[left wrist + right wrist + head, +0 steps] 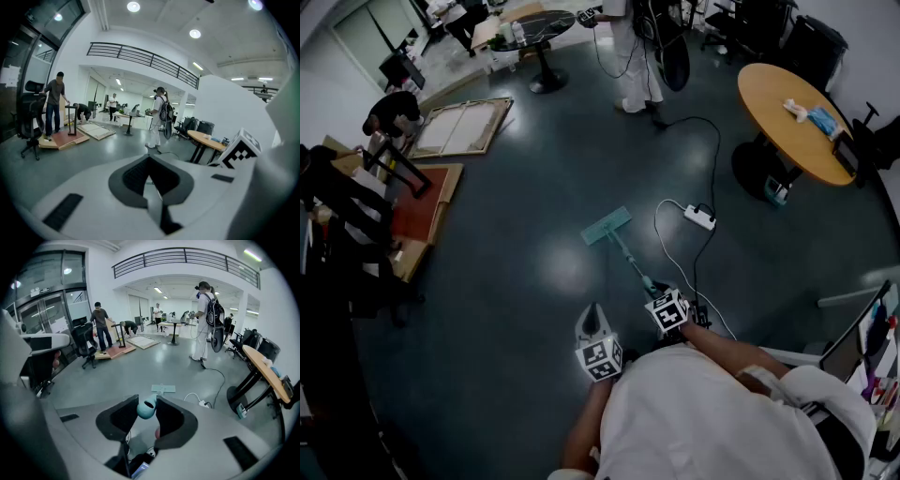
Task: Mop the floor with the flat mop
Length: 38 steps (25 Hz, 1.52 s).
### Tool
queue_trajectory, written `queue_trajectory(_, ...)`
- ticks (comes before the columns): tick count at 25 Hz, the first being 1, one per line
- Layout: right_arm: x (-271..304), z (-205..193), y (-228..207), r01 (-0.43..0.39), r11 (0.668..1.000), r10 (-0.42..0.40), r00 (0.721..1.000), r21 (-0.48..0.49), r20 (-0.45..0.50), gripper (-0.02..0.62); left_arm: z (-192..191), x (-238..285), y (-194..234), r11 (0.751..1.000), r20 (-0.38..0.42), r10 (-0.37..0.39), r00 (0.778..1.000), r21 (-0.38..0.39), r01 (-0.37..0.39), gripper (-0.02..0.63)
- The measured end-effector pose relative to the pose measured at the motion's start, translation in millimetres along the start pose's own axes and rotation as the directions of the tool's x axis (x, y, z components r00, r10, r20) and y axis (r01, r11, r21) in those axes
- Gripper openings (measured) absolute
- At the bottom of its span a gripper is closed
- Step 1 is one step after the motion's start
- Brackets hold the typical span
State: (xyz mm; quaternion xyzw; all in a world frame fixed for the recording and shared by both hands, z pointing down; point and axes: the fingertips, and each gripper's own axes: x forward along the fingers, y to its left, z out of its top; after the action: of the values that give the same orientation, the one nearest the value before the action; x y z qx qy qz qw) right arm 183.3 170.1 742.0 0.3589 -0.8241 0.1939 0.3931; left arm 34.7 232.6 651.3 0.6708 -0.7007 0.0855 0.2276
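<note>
The flat mop lies with its teal head (606,226) flat on the dark floor ahead of me, and its thin handle (630,256) slants back to my right gripper (661,292). In the right gripper view the teal handle end (146,408) sits pinched between the dark pads, with the mop head (163,389) on the floor beyond; that gripper (146,404) is shut on the handle. My left gripper (592,317) hangs just left of the right one, away from the mop. Its jaws (149,161) meet with nothing between them.
A white power strip (699,217) and its cable lie on the floor just right of the mop head. A black cable (712,150) runs toward a standing person in white (633,56). A round wooden table (792,122) stands at the right; flat panels (464,127) and people are at the left.
</note>
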Motion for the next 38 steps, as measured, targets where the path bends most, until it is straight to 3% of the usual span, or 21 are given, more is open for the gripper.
queue_trajectory(19,-3,2,-8,0.013,0.999,-0.015,1.000,0.041,0.028,0.120,8,11,-15,1.000,0.018,-0.007,1.000,0.009,0.006,0.005)
queue_trajectory(30,18,17,-29,-0.022,1.000,0.021,1.000,0.020,0.020,0.120,29,53,-24,0.998,0.041,0.059,0.997,0.012,-0.059,0.005)
queue_trajectory(38,50,54,-44,-0.029,0.999,0.028,0.999,0.025,0.017,0.120,55,98,-9,0.997,0.062,0.070,0.996,0.006,-0.071,0.005)
